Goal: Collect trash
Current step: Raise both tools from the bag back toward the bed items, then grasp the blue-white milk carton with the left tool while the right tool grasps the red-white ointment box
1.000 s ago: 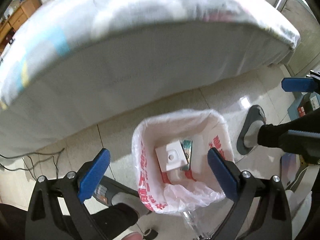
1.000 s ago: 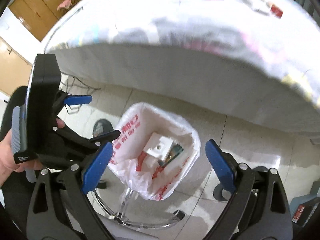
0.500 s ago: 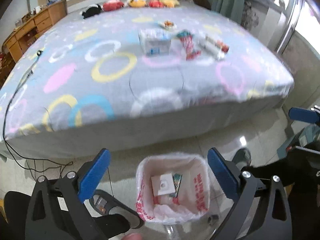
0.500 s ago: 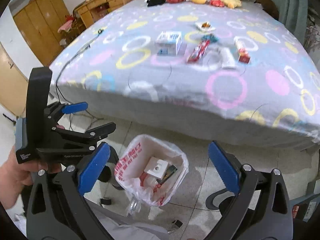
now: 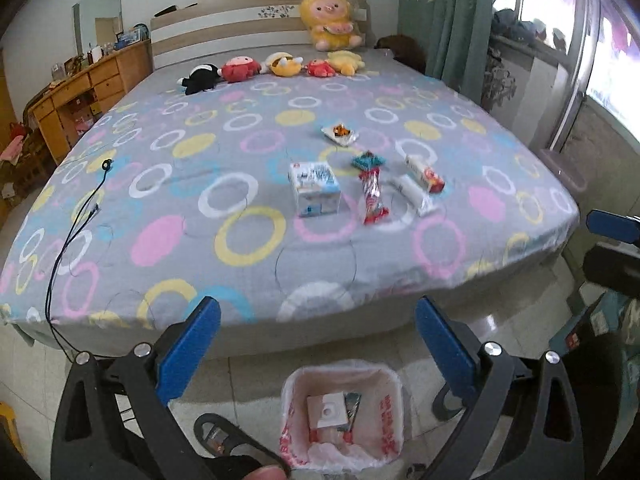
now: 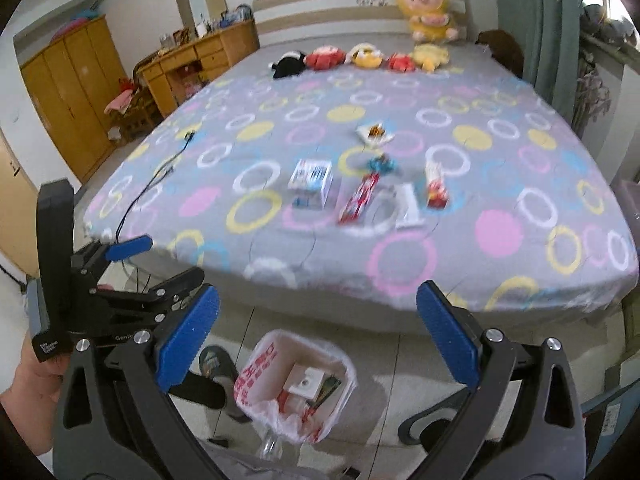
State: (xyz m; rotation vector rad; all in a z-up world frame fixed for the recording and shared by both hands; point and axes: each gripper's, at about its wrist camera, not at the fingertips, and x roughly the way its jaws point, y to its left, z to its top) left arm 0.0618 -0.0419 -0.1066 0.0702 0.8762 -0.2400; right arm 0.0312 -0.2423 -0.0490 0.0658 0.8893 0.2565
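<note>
left gripper (image 5: pixel 316 344): fingers wide, nothing between them
right gripper (image 6: pixel 318 334): fingers wide, empty
bin (image 5: pixel 390 384): on floor; white box inside
bed (image 5: pixel 240 248): wrappers, carton

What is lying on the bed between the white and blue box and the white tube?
A long red snack wrapper lies between the box and the white tube. Both wrist views show it, the left one more sharply.

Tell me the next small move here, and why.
Probably reach the right gripper, open and empty, forward over the bed toward the red wrapper, the nearest trash. The bin on the floor already holds some pieces; the left gripper is also open.
</note>
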